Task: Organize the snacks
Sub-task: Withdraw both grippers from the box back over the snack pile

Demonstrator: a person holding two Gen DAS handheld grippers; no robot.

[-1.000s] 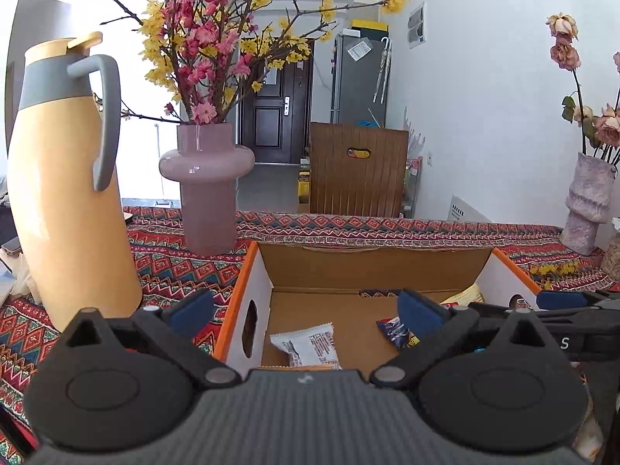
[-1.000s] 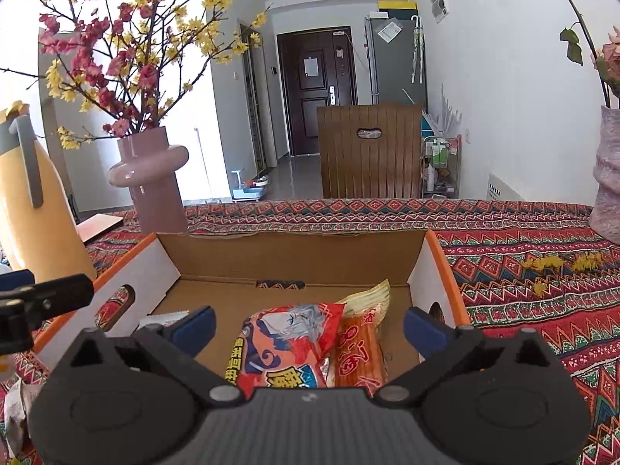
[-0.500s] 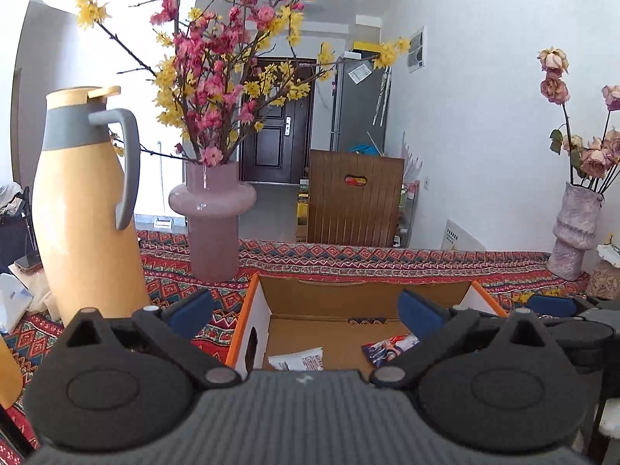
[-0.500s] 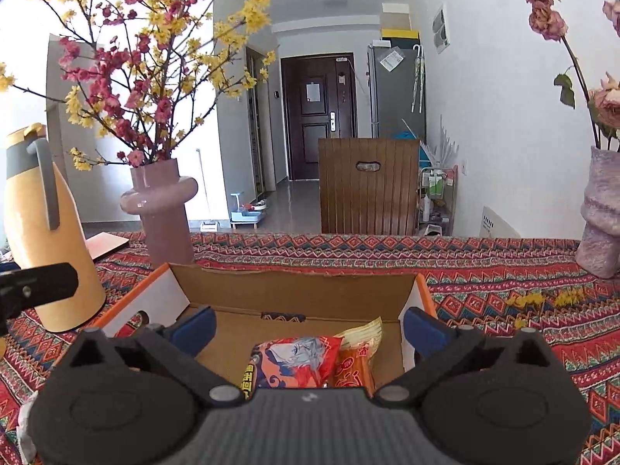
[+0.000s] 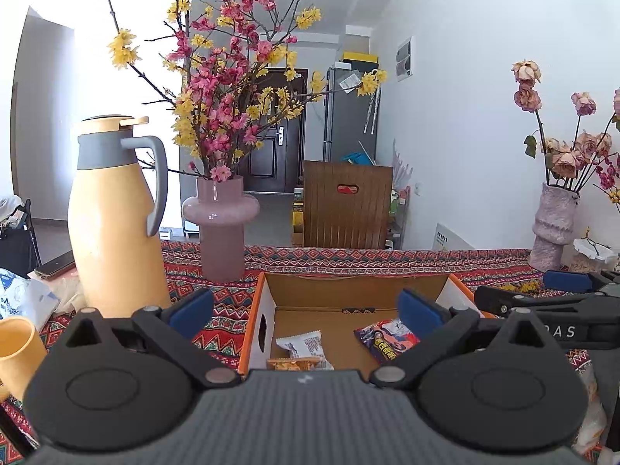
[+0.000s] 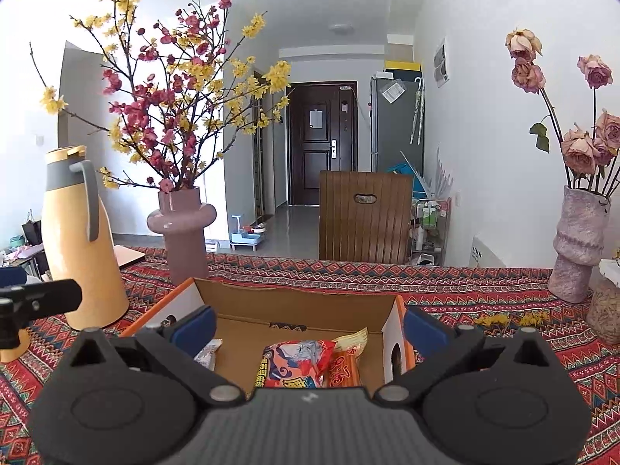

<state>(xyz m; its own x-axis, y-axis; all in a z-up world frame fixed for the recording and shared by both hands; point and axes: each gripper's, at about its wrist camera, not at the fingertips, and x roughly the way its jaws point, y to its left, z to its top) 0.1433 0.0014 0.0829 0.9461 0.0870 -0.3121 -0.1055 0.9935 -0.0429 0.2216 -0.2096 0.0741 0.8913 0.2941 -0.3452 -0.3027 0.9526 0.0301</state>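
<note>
Crinkly foil snack packets lay inside an open cardboard box [image 6: 298, 302] on the patterned tablecloth [image 6: 484, 290]: a red packet [image 6: 296, 362] at the right, a white packet [image 5: 304, 347] at the left. They looked light, soft and slippery (best pinched at a sealed edge). Both the left gripper [image 5: 306, 310] and right gripper [image 6: 308, 327] hovered level before the box, jaws spread wide, holding nothing.

Bright daylight from left, overexposed glare there; fisheye-warped edges, sharp focus.
</note>
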